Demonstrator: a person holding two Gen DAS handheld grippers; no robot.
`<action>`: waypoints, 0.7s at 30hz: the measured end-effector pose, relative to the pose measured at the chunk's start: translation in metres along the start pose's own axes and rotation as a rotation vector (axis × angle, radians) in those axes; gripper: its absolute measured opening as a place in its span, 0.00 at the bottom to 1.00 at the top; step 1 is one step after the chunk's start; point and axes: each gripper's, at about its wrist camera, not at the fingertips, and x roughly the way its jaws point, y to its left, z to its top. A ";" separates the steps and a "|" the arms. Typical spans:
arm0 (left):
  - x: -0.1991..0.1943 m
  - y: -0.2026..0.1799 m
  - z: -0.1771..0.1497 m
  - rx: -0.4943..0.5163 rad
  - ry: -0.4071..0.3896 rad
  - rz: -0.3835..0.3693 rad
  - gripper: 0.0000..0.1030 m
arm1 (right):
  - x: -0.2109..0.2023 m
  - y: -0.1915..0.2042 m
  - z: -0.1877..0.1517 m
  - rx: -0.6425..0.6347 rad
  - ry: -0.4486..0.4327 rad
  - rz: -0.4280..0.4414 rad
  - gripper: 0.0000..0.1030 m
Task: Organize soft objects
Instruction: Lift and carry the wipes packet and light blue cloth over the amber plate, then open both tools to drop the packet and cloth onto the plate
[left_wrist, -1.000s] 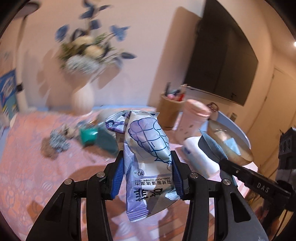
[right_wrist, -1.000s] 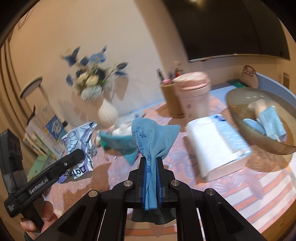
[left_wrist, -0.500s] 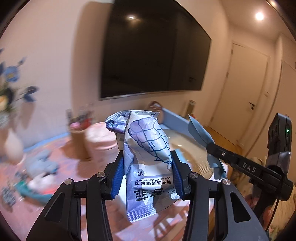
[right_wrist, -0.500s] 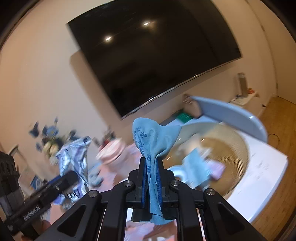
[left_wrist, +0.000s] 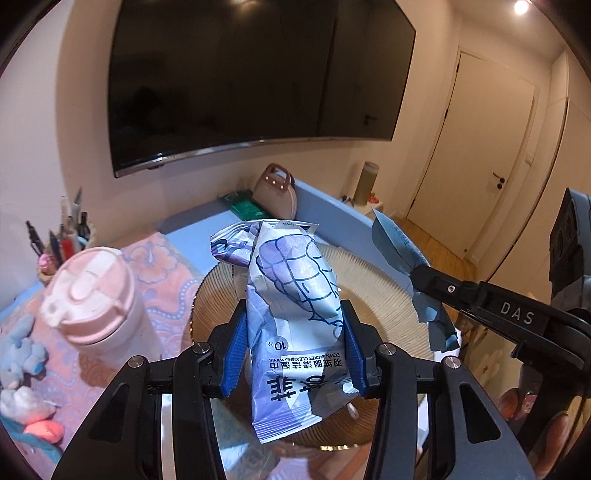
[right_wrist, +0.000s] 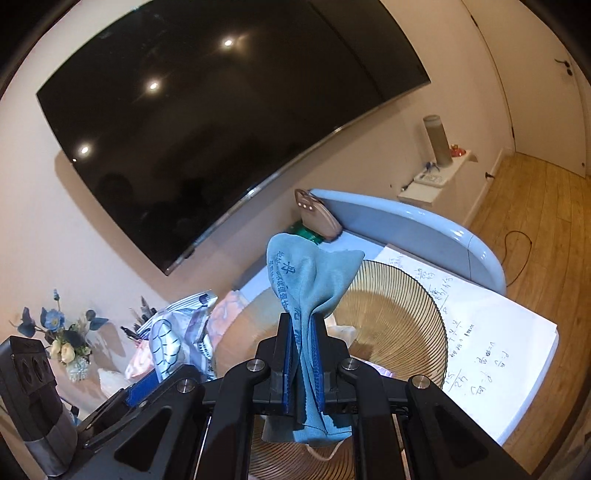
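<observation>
Over the ribbed bowl (left_wrist: 388, 295): I've left gripper (left_wrist: 293, 349) clamping wipes pack (left_wrist: 295, 314), right gripper (right_wrist: 303, 363) pinching blue cloth (right_wrist: 310, 288). Cloth may snag pads on release.

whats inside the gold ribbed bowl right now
Little shows inside the bowl: something pale and something pinkish by the right gripper. The blue cloth it holds and the wipes pack in the left gripper cover the rest.
</observation>
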 end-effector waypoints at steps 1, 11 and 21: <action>0.004 -0.001 0.000 0.002 0.006 0.008 0.43 | 0.004 0.000 0.001 -0.003 0.011 -0.007 0.09; -0.002 0.000 0.000 0.006 0.015 -0.005 0.80 | 0.019 -0.019 -0.003 0.037 0.094 0.014 0.48; -0.072 0.015 -0.008 0.024 -0.071 0.017 0.80 | -0.011 0.006 -0.014 -0.001 0.077 0.086 0.48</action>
